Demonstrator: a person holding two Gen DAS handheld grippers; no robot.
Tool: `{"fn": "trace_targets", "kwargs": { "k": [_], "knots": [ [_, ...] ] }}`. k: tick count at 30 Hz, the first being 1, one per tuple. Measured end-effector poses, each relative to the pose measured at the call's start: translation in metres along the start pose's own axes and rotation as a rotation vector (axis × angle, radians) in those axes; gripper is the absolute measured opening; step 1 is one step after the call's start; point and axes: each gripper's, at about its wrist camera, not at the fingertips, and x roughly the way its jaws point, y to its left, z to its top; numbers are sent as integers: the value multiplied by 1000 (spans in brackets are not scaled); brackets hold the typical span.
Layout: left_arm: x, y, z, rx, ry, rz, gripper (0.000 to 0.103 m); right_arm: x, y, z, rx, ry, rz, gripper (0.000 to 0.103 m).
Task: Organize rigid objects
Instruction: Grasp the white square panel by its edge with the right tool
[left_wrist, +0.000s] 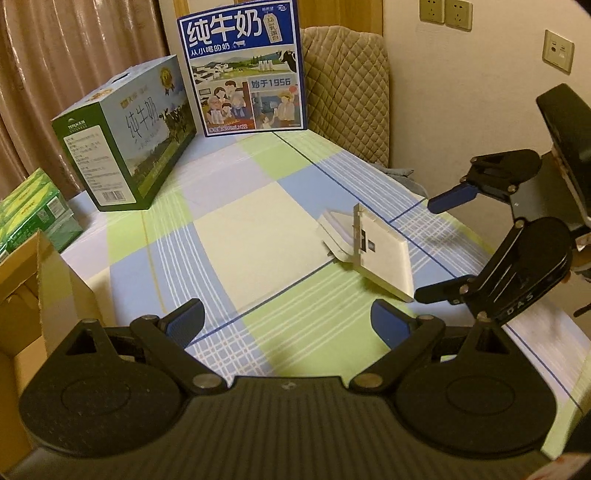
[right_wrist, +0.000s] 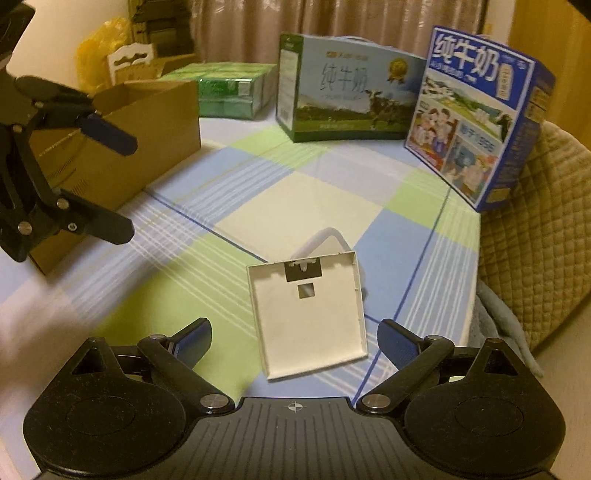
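Your left gripper (left_wrist: 288, 325) hung over the table (left_wrist: 229, 229) with its fingers spread and nothing between them, and the brown carton (left_wrist: 26, 295) stood just off the table's left edge beside it. If you had swung left in a hurry, I judge the near finger could have clipped that carton's flap.

Toward the table's right edge lay the white cover (right_wrist: 308, 314), hollow side up and propped at a tilt on a second white piece (right_wrist: 325, 240) behind it. That lean was the main risk: a push on the low near edge could have tipped it off its prop or skidded it over the cloth.

Your right gripper (right_wrist: 293, 341) had its fingers wide apart, one on each side of the cover's near corners, touching nothing. Closing off-centre on such a thin rim could have let it twist out or flip.
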Motion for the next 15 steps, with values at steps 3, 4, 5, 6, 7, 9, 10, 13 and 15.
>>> {"fn": "trace_targets", "kwargs": {
  "k": [3, 4, 5, 6, 7, 9, 10, 13, 15],
  "knots": [
    [7, 3, 2, 2, 2, -4, 95, 11, -7, 4, -14, 8, 11, 94],
    [9, 2, 3, 1, 4, -7, 95, 14, -9, 5, -17, 11, 15, 94],
    [10, 3, 3, 0, 5, -10, 95, 18, -12, 7, -19, 13, 19, 94],
    [12, 3, 4, 1, 7, -13, 95, 21, -15, 8, -21, 14, 22, 95],
    [14, 3, 4, 1, 8, -14, 95, 25, -18, 9, -21, 18, 22, 95],
    [17, 3, 3, 1, 8, -18, 95, 32, -22, 11, -20, 28, 20, 95],
    [18, 4, 3, -1, 9, -20, 95, 35, -24, 11, -19, 32, 30, 95],
    [22, 5, 2, -13, 12, -23, 95, 45, -25, 10, -33, 47, 51, 95],
    [24, 5, 1, -17, 11, -25, 95, 50, -25, 8, -44, 49, 56, 95]
  ]
}}
